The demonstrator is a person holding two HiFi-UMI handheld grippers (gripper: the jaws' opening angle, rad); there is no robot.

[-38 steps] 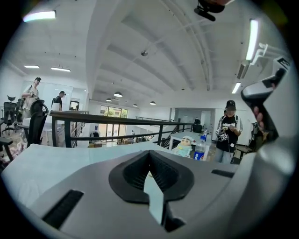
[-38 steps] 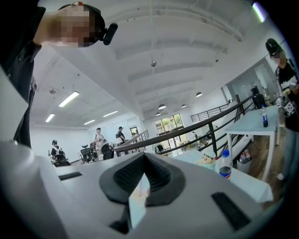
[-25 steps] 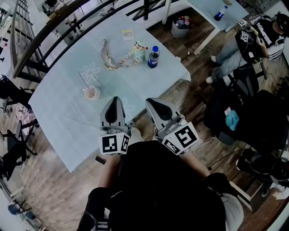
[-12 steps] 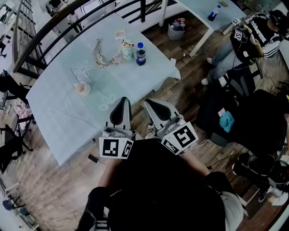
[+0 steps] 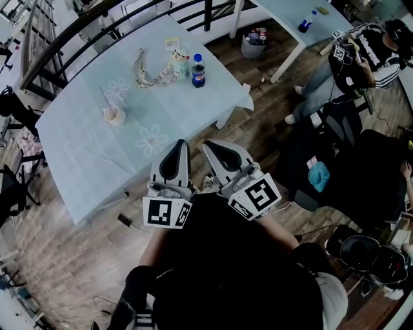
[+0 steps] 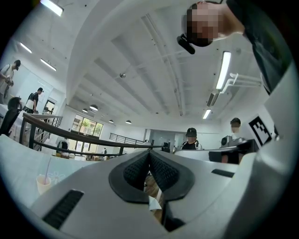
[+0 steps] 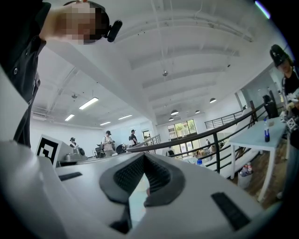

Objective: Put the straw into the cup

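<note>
At the left of the pale blue table (image 5: 80, 145) the cup (image 5: 114, 115) stood upright with the straw (image 5: 103, 98) already in it, leaning out over the rim. Further right, along the far edge, lay a strap (image 5: 150, 76), then a small printed tub (image 5: 181, 62) with a bottle (image 5: 198, 71) just beside it. Both grippers were off the table, near its front edge and over the wooden floor (image 5: 258, 129) (well apart from the cup). The left gripper (image 5: 180, 144) had its jaws clenched tip to tip, with nothing between them. The right gripper (image 5: 208, 145), close beside it, was likewise pinched together and empty. At the far right a person (image 5: 361, 58) sat near a second table (image 5: 284, 13).
</note>
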